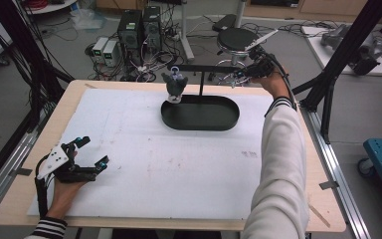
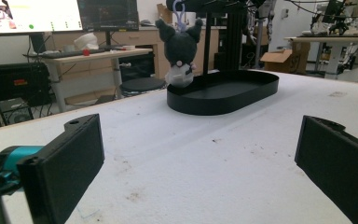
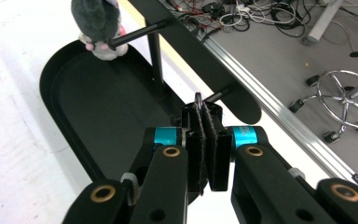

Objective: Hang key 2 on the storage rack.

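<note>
**Black peg just beyond a pinched loop**

Felt-faced pads of the right claw (image 3: 208,116) are pressed together on a thin dark loop (image 3: 198,100), whose top edge pokes up between them; what hangs from it I cannot tell. The loop sits at the free peg (image 3: 218,95), a short round rod jutting sideways from the flat bar (image 3: 191,46). In the right gripper view the peg's tip lies just to the loop's right, nearly touching. Whether the loop is already threaded on it is not clear. Any slide must run along the peg's length, with the loop face-on to the tip.

This happens by the far edge of the table (image 1: 179,169), at the right end of the bar. A slim post (image 1: 201,82) carries the bar up from the smooth oval tray (image 1: 199,127). On the other peg, over the tray's left end, hangs a fuzzy grey plush (image 1: 175,84).

Well away at the near left corner, the left claw (image 1: 93,151) rests with jaws spread wide and empty, so the right claw (image 1: 238,75) is plainly the nearer.
</note>
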A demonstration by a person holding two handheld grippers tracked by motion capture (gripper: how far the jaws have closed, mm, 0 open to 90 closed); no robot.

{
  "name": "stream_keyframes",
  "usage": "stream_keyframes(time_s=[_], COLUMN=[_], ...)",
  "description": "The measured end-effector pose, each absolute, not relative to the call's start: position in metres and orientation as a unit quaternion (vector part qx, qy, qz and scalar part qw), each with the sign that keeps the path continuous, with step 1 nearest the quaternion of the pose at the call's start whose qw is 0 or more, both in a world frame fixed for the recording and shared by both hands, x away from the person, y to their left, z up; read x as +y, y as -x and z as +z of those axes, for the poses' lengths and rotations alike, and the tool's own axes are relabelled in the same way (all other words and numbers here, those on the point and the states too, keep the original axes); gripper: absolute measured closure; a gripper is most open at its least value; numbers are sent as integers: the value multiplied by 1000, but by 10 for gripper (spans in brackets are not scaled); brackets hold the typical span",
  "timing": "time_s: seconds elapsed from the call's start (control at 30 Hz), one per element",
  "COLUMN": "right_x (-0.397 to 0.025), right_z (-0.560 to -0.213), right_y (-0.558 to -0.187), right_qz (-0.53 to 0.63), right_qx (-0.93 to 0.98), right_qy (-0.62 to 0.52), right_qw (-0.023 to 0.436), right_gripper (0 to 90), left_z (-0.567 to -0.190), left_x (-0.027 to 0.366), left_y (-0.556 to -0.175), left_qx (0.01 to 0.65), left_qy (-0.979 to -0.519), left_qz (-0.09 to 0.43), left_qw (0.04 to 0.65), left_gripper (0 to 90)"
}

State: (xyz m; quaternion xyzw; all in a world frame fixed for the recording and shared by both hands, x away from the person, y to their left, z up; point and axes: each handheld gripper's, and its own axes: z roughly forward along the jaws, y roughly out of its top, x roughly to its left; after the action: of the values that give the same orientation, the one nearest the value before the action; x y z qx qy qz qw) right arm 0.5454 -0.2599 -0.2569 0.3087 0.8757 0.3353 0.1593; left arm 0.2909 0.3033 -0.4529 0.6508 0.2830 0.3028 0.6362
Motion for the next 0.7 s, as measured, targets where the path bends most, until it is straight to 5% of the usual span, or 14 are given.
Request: stream_keyframes(time_s=[0.37, 0.6, 0.7], right_x=[-262, -268, -271], right_z=[-260, -257, -255], right_y=[-549, -546, -544], right_qz=[338, 334, 341], right_qx=[871, 865, 859], right_qy=[-318, -326, -331], right_qw=[162, 182, 192], right_gripper=[869, 763, 578], left_z=[-453, -453, -453], left_x=[303, 303, 303], left_y=[-291, -291, -291], left_qx=[283, 283, 283], left_qy=[-651, -651, -651], left_qz=[303, 303, 303], left_qw=[636, 636, 636], left_gripper=[17, 17, 17])
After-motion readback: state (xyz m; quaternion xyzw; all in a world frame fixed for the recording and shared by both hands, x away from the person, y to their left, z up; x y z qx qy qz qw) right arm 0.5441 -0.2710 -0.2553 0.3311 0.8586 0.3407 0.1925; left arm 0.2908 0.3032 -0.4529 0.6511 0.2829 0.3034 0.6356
